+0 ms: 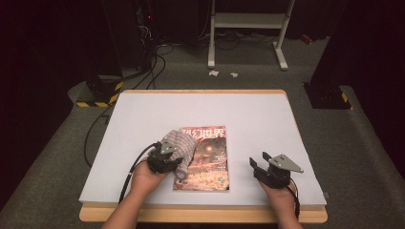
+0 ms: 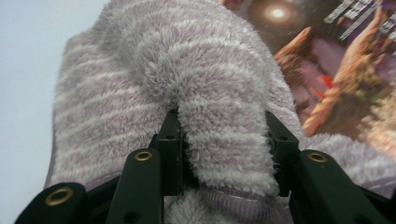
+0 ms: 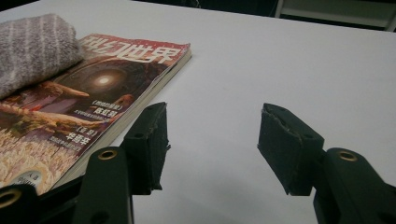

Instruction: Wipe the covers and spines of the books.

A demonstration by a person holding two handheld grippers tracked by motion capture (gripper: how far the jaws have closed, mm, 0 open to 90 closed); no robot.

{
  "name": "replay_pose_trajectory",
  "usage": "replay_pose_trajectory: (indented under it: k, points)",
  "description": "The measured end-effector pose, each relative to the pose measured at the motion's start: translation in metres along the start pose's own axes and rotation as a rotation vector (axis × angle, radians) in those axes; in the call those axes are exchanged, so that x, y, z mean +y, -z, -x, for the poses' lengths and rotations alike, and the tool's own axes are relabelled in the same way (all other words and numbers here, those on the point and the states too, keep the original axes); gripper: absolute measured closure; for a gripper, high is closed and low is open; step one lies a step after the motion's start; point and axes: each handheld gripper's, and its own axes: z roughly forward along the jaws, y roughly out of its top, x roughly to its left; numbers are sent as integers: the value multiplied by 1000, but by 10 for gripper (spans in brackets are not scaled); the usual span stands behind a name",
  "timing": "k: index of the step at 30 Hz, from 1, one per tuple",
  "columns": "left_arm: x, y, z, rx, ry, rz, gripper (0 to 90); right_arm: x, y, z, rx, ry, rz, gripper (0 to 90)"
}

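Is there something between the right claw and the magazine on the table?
Nothing visible. The right claw is open over bare table, beside the magazine's edge. The striped towel lies on the magazine's far left part, gripped by the left claw.

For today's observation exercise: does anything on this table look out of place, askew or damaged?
Yes: a striped fluffy towel lies bunched on the magazine, covering its left part, pinched in the left claw. The right claw is open, its pad edges frayed.
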Motion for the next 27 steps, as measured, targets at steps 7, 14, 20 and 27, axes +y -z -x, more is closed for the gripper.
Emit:
replay_pose_trajectory:
  k: [7,14,20,27]
  points:
    - [27,-24,35,-63,-58,15,591,-1,-2,-4,9,16,-10,426]
    - [53,-45,76,-148,-100,35,585,0,-2,-3,14,15,-4,426]
    - [57,-49,84,-167,-124,40,581,0,-1,-4,19,17,-3,426]
    - [30,-29,31,-102,-40,31,581,0,0,-3,14,15,-1,426]
